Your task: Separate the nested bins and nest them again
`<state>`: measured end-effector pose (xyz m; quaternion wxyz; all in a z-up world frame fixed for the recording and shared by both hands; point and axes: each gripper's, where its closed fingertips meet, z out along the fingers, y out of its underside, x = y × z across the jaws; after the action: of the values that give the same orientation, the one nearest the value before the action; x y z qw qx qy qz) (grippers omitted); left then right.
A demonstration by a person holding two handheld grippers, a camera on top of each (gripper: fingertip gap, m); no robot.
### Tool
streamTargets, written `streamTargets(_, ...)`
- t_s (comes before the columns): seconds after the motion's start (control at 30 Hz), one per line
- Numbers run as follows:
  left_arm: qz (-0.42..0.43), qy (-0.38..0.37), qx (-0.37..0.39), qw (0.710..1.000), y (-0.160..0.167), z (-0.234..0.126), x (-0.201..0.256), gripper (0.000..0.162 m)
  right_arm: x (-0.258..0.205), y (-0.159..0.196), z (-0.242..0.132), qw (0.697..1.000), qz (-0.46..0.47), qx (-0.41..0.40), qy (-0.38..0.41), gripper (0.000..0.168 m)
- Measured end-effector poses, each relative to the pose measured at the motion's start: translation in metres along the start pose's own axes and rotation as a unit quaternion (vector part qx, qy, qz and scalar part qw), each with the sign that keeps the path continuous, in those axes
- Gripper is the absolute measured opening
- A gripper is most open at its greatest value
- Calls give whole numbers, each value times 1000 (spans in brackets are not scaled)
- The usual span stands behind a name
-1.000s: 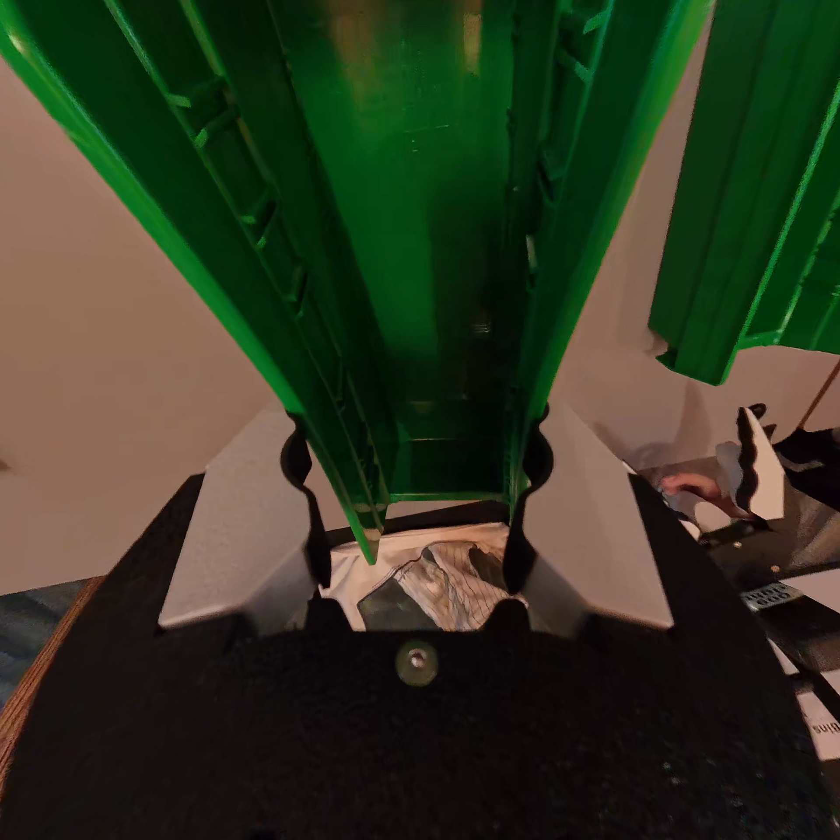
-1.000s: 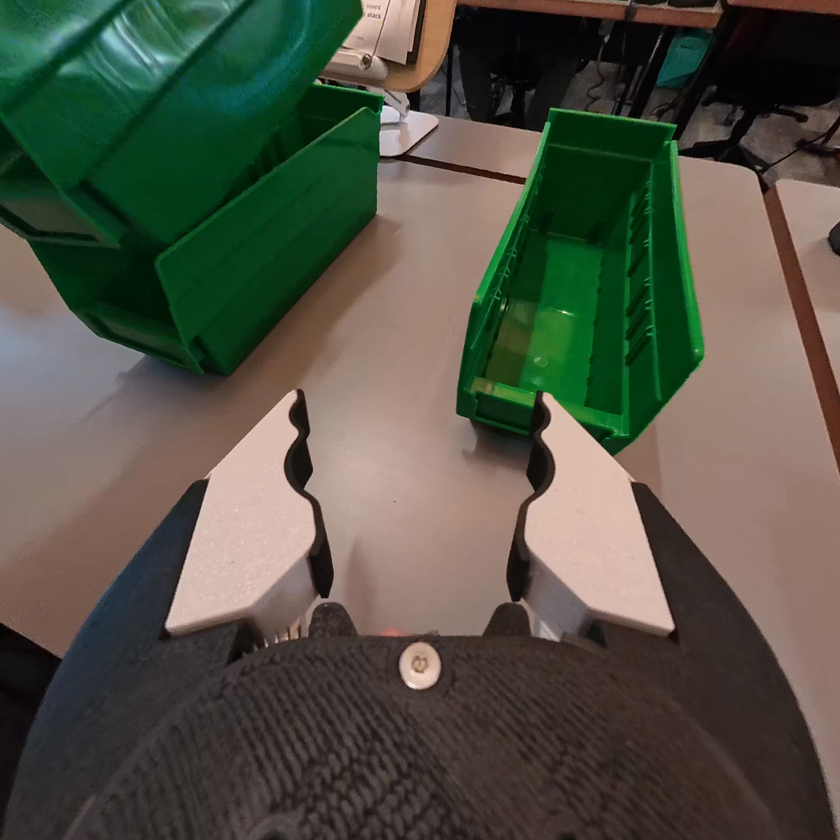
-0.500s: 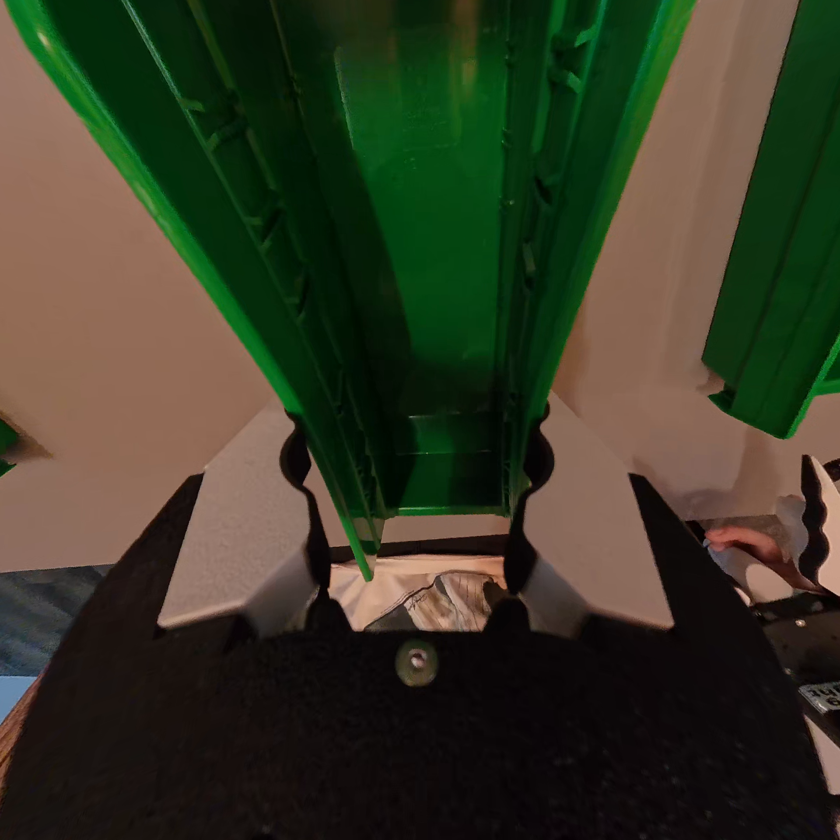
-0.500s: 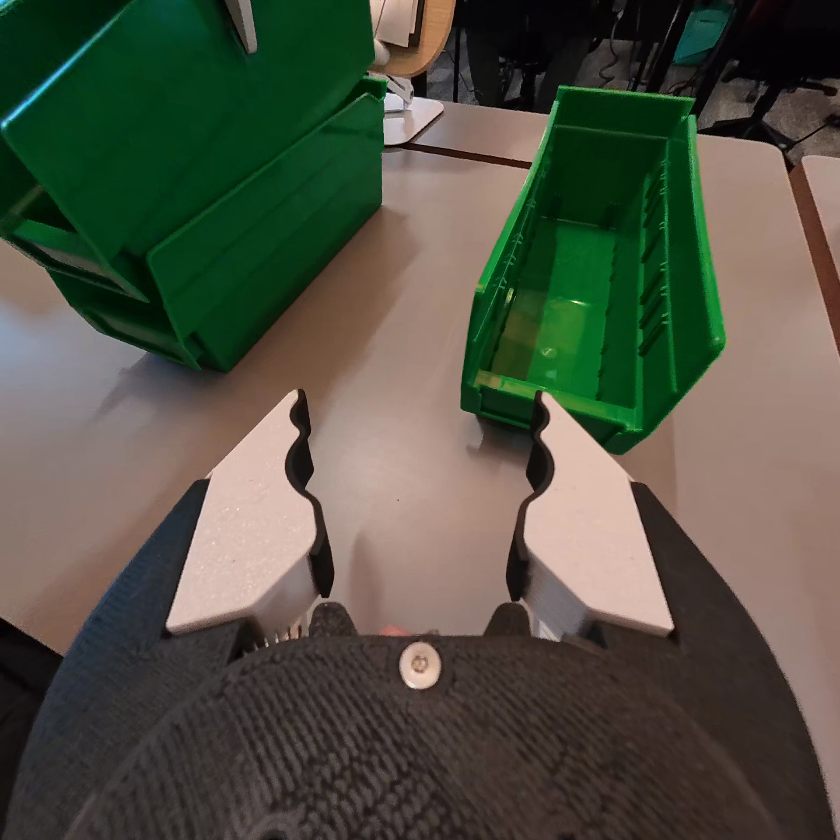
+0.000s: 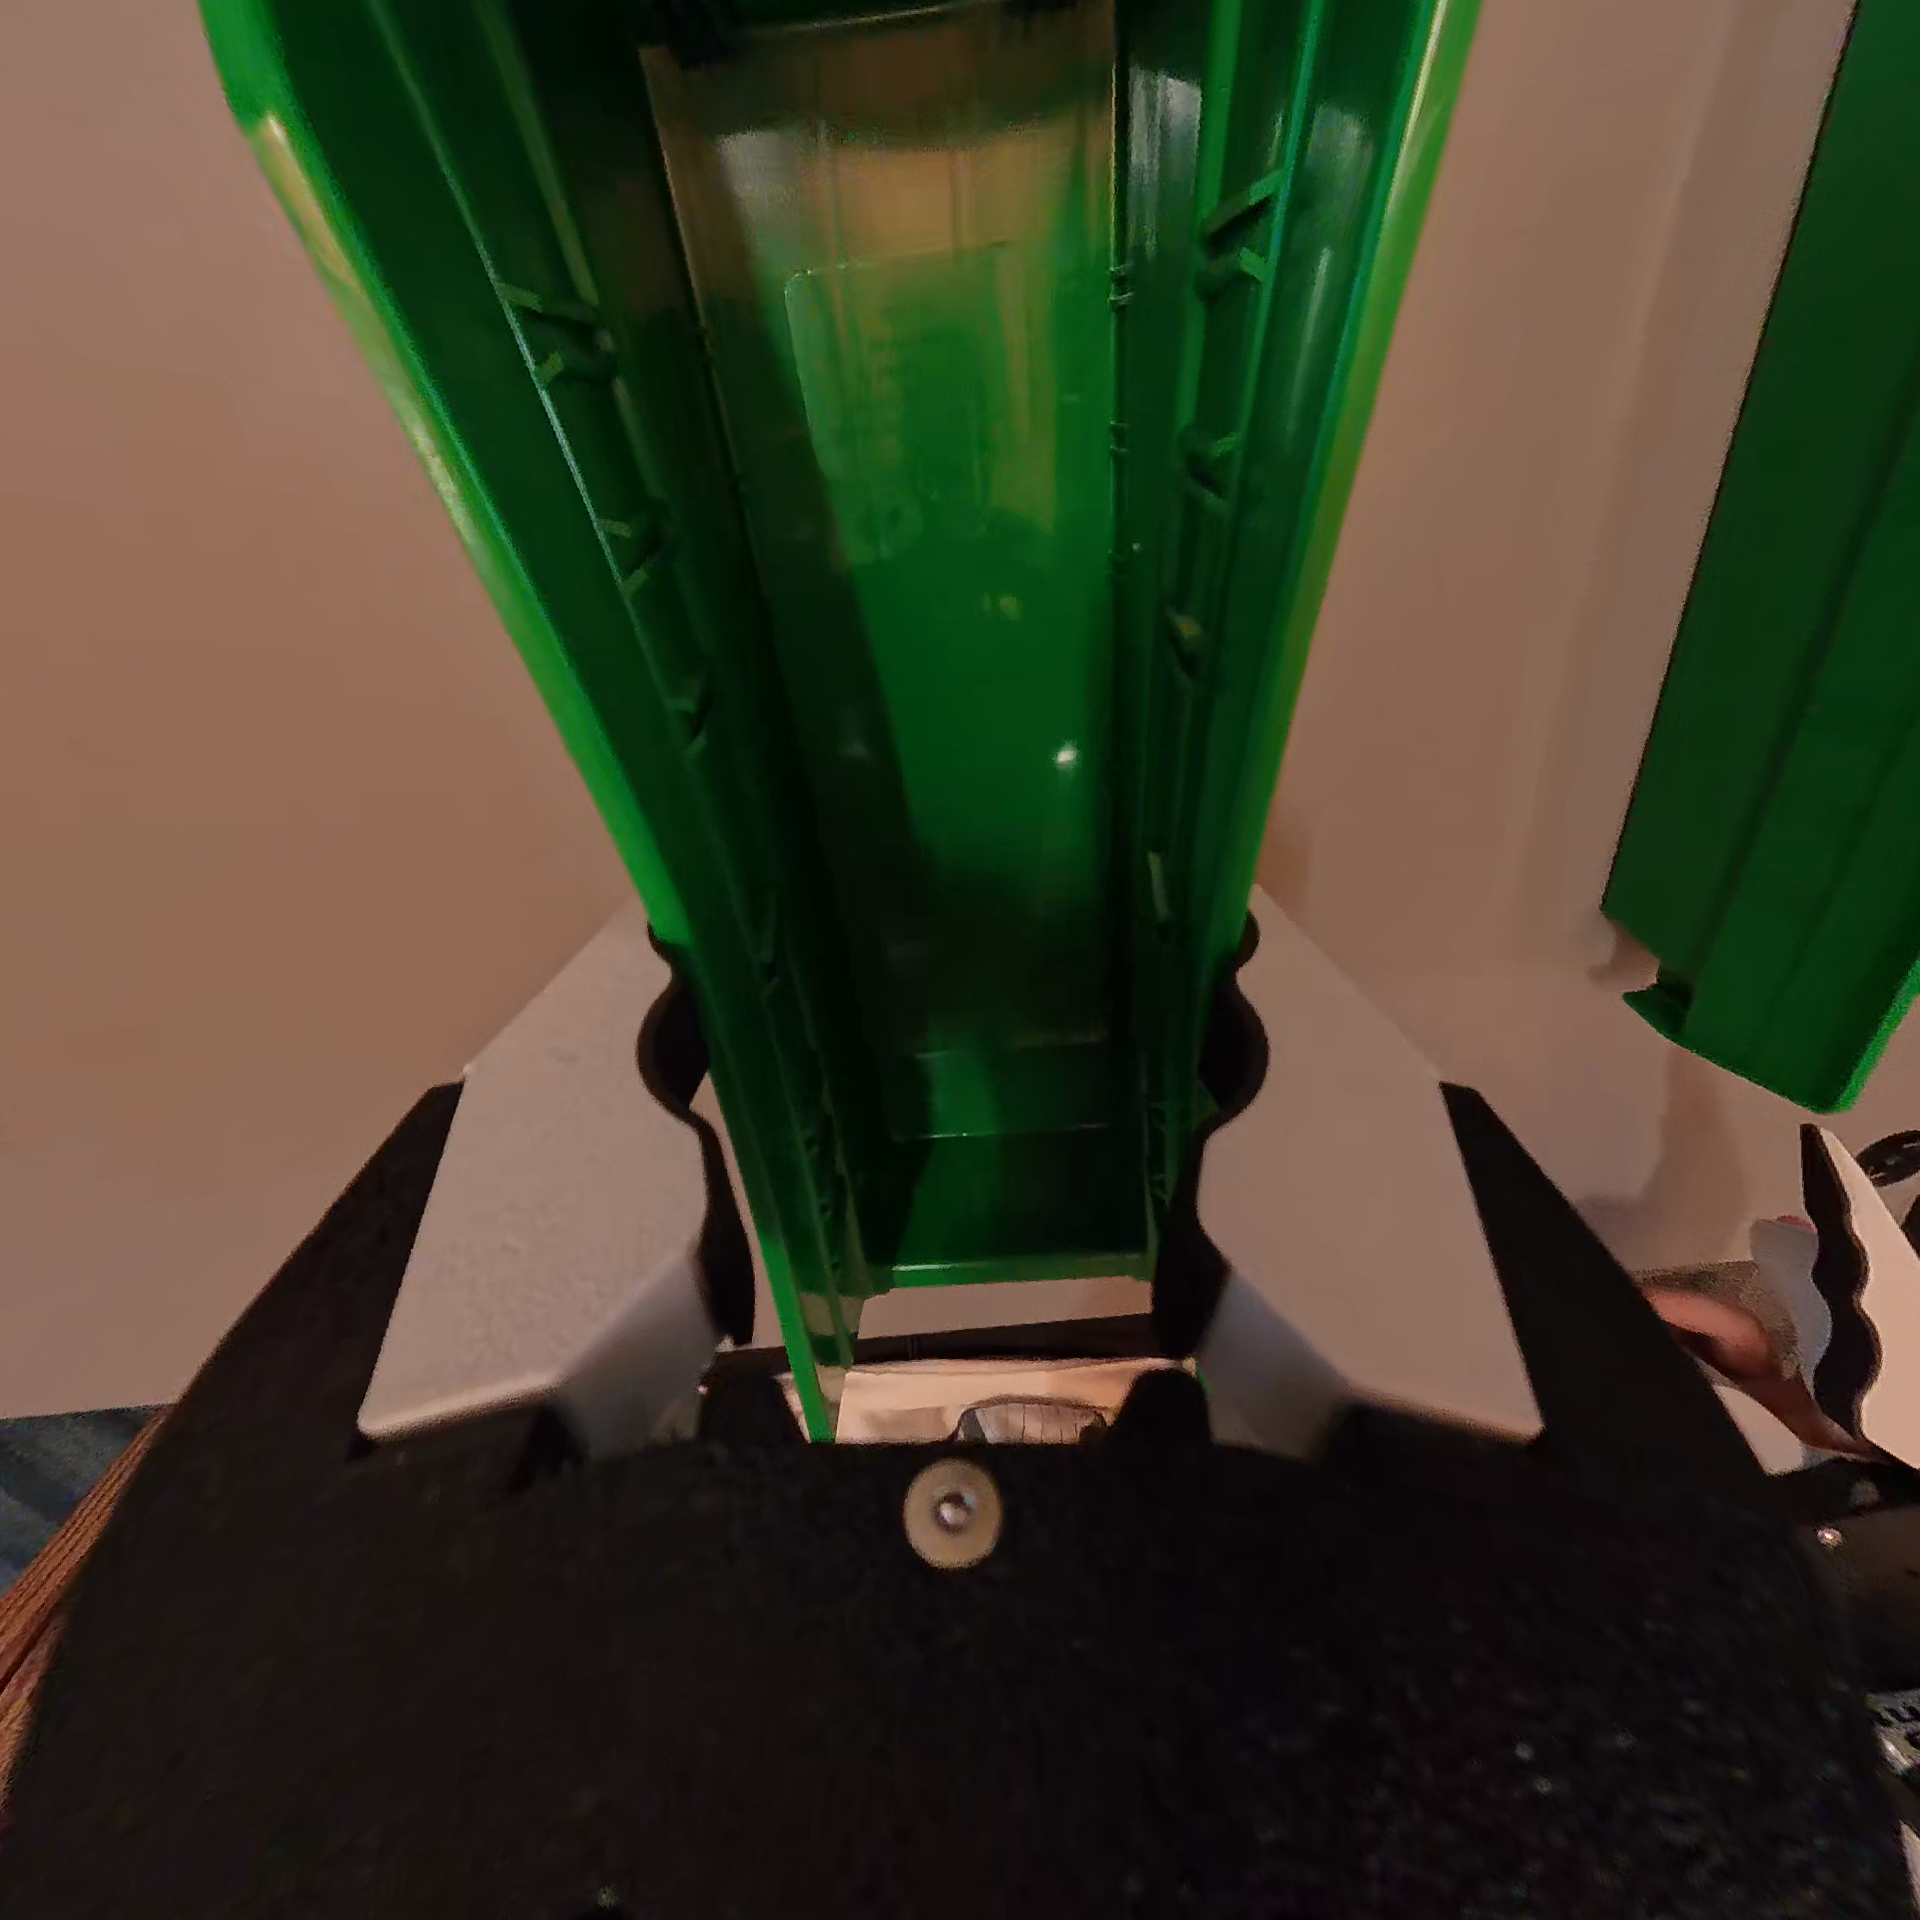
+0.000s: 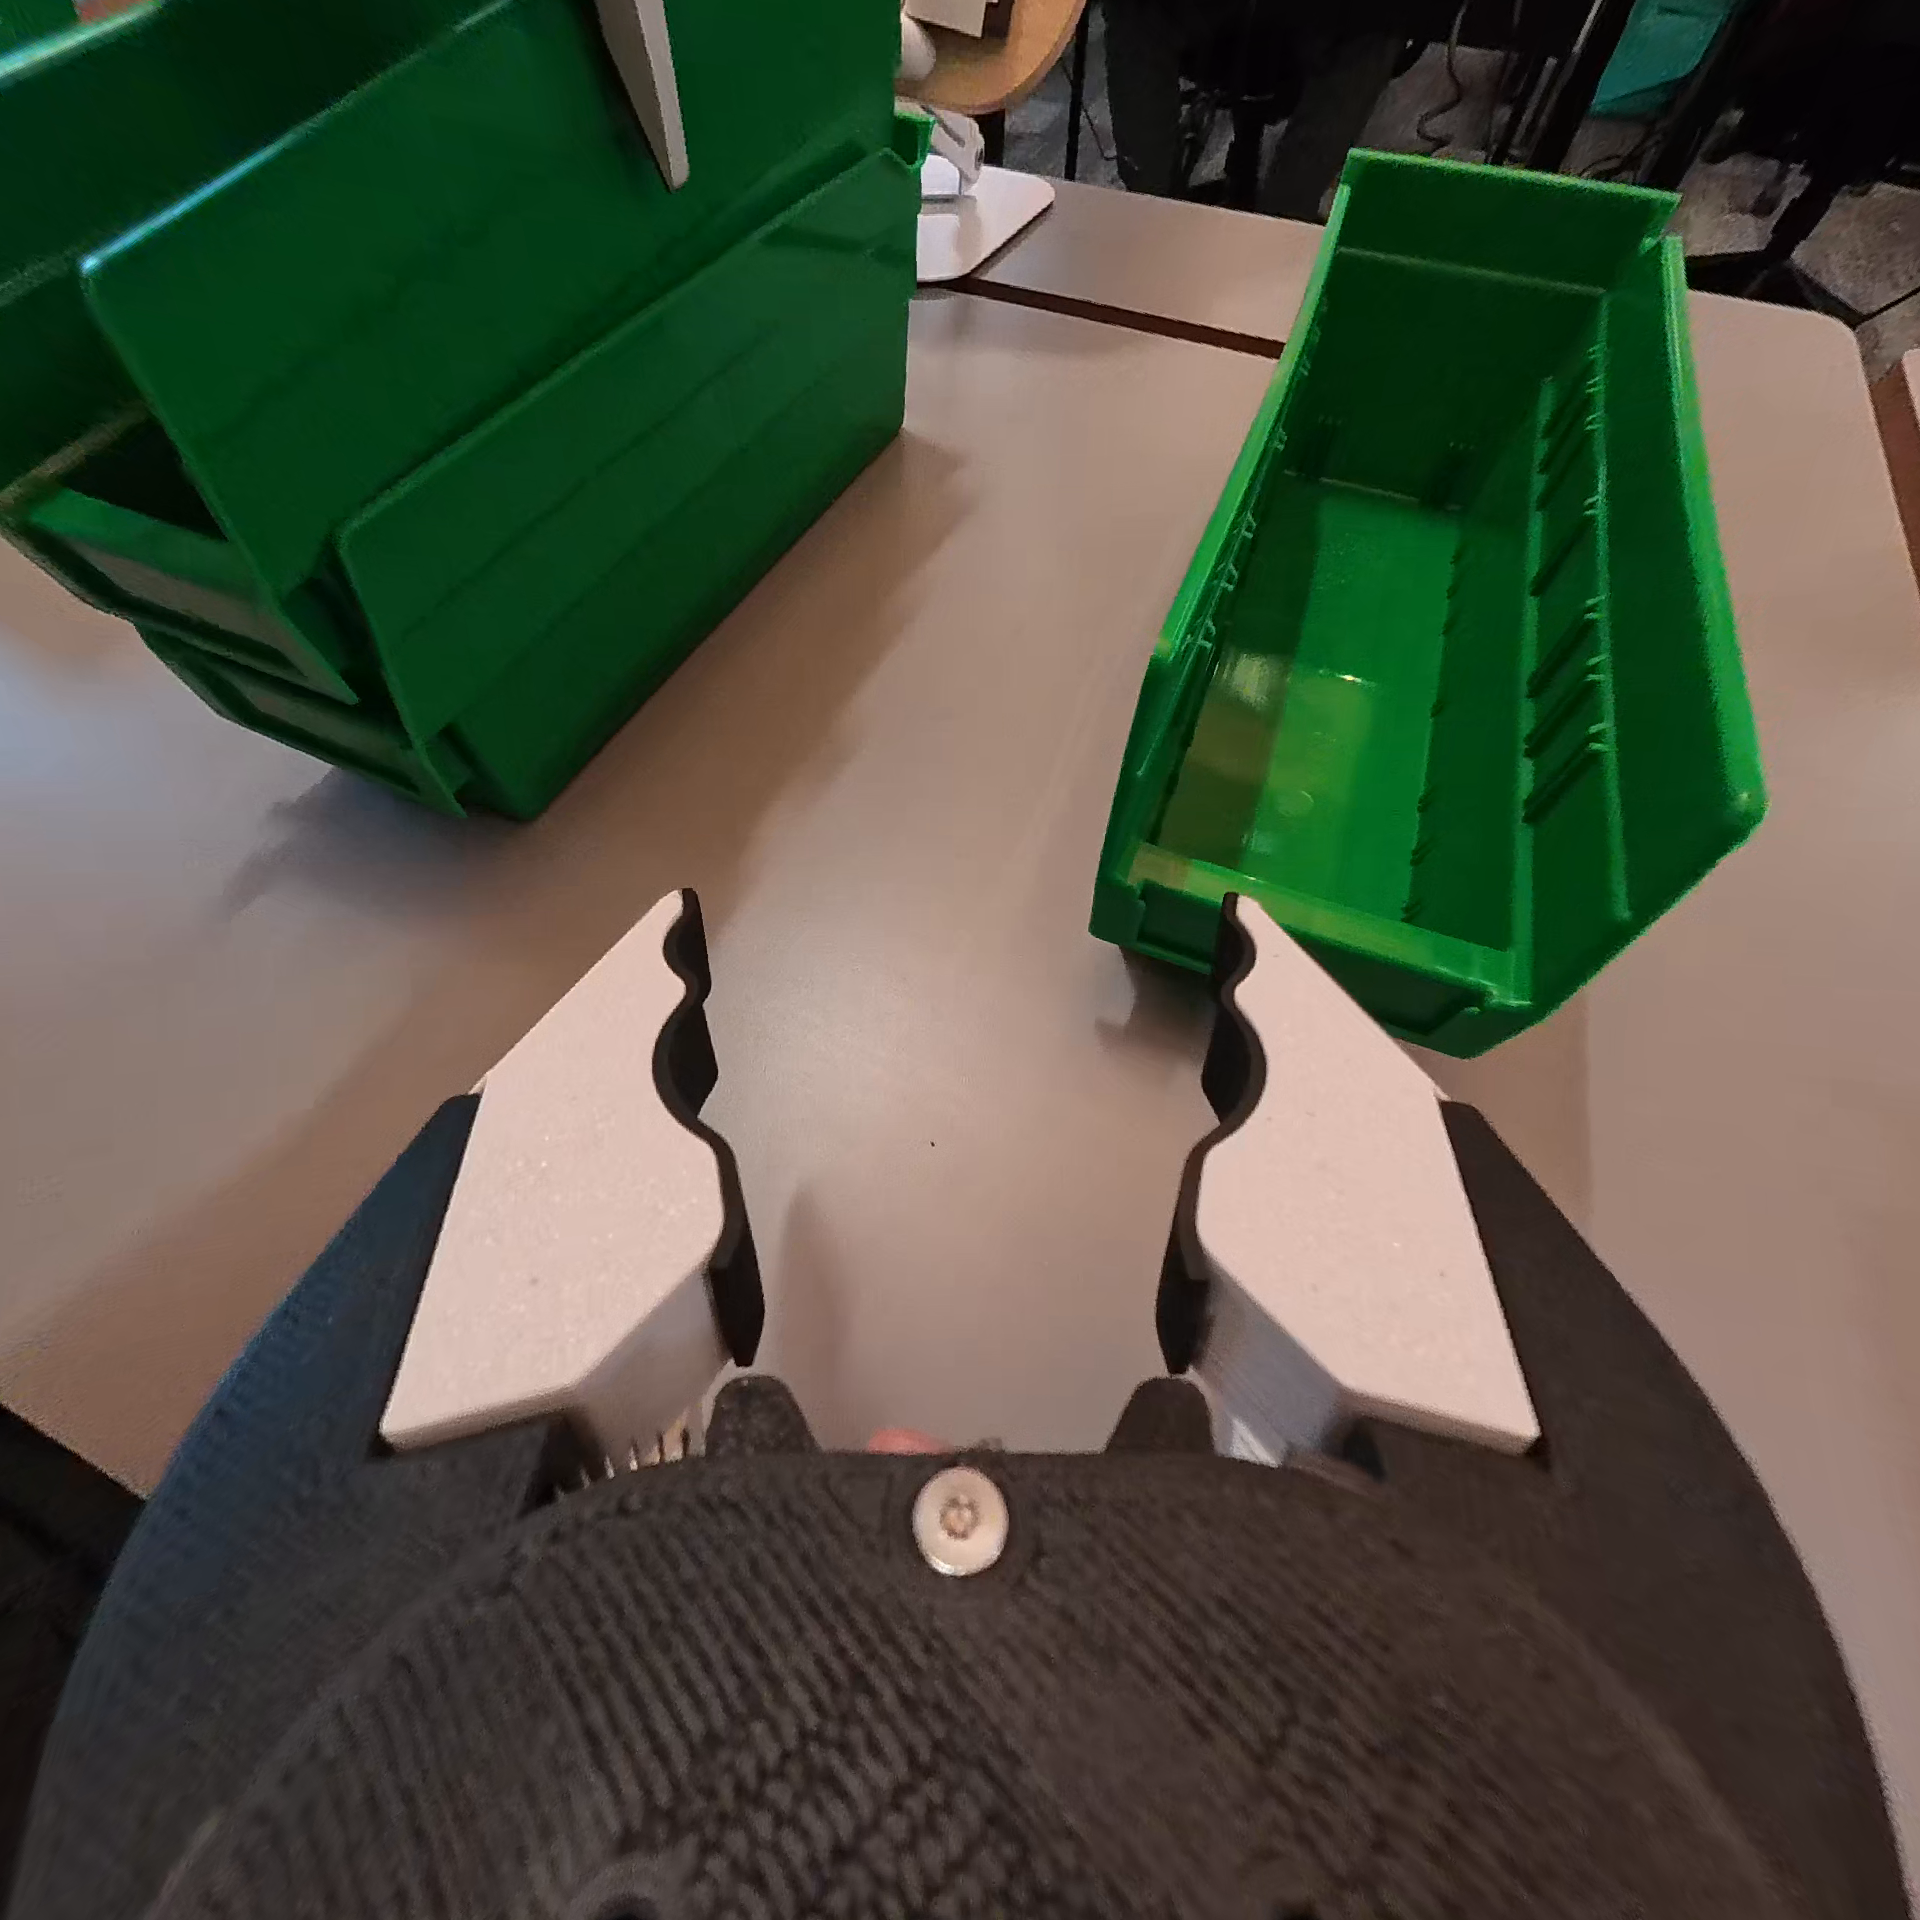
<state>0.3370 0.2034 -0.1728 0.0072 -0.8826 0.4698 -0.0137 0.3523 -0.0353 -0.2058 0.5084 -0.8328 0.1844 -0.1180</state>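
My left gripper (image 5: pixel 951 935) is shut on a green bin (image 5: pixel 935 623), with one finger on each long side wall. In the right wrist view this held bin (image 6: pixel 468 312) is tilted and sits partly inside a lower green bin (image 6: pixel 644 623) at the left of the grey table (image 6: pixel 935 727); one left finger (image 6: pixel 649 94) shows on its wall. A separate green bin (image 6: pixel 1455 644) stands open side up on the right, and also shows in the left wrist view (image 5: pixel 1787 623). My right gripper (image 6: pixel 956 914) is open and empty above the table, its right fingertip by that bin's near corner.
A white stand base (image 6: pixel 977 208) sits at the back of the table behind the stacked bins. A dark seam (image 6: pixel 1122 312) crosses the table at the back. Chairs and dark furniture stand beyond the far edge. The table's near edge is at the lower left.
The held bin has come down and tilted less, settling deeper into the lower bin. My right gripper has stayed open and shifted slightly toward the separate bin.
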Motion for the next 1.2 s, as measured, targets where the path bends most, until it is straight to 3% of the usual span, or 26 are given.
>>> streamTargets(0.4, -2, 11, 17, 1000, -7, 8, 0, 101, -2, 5, 5, 1000, -5, -12, -2, 95)
streamTargets(0.63, 30, 15, 41, 999, -11, 10, 6, 121, -25, -9, 1, 999, -5, 9, -48, 96)
streamTargets(0.77, 64, 50, 51, 995, -13, 3, 18, 121, -47, -21, 3, 996, -11, 30, -84, 95)
streamTargets(0.9, 70, 84, 58, 992, -14, -14, 17, 116, -45, -15, 7, 997, -37, 10, -66, 95)
streamTargets(1.2, 93, 53, 40, 993, 0, 1, 16, 120, -44, -7, 13, 997, -27, -5, -68, 94)
